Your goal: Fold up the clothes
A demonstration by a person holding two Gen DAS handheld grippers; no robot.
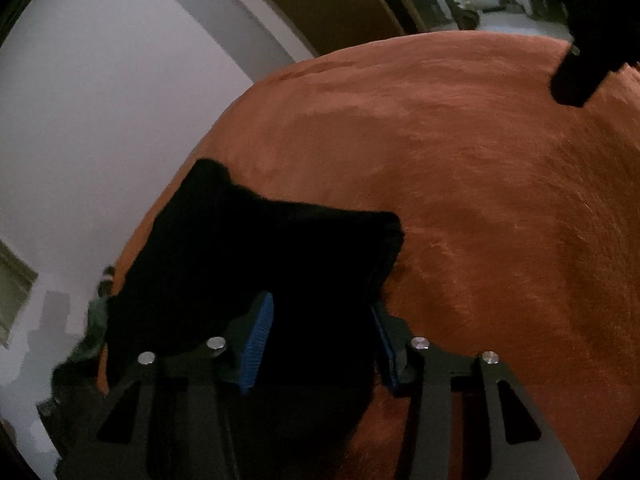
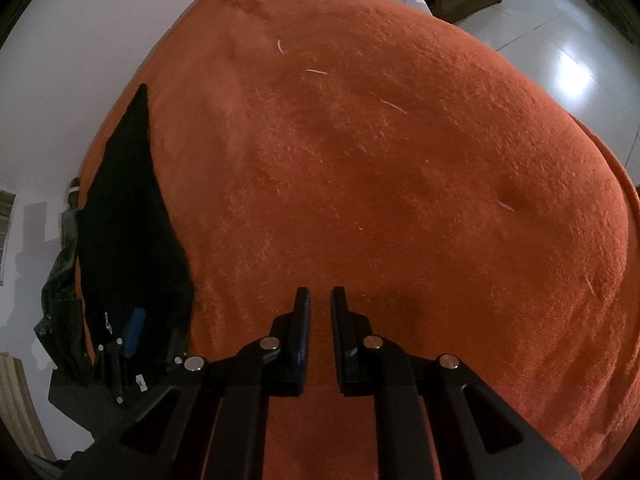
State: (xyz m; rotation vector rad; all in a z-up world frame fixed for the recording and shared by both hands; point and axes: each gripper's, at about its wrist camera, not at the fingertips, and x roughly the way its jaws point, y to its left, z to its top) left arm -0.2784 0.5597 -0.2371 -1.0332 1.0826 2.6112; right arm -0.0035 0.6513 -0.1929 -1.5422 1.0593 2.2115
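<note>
Now my left tongs [image 1: 320, 332] stand half wide over the near edge of the black garment [image 1: 256, 256], pads not pressing it. It lies folded at the left edge of the orange blanket [image 2: 380, 168]. My right tongs [image 2: 320, 300] hover narrow and empty over bare blanket.

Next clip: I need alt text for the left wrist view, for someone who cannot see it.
A folded black garment lies near the left edge of an orange fleece blanket. The left hand-held gripper hangs over its near edge, blue pads apart, gripping nothing. A pale wall rises behind.
</note>
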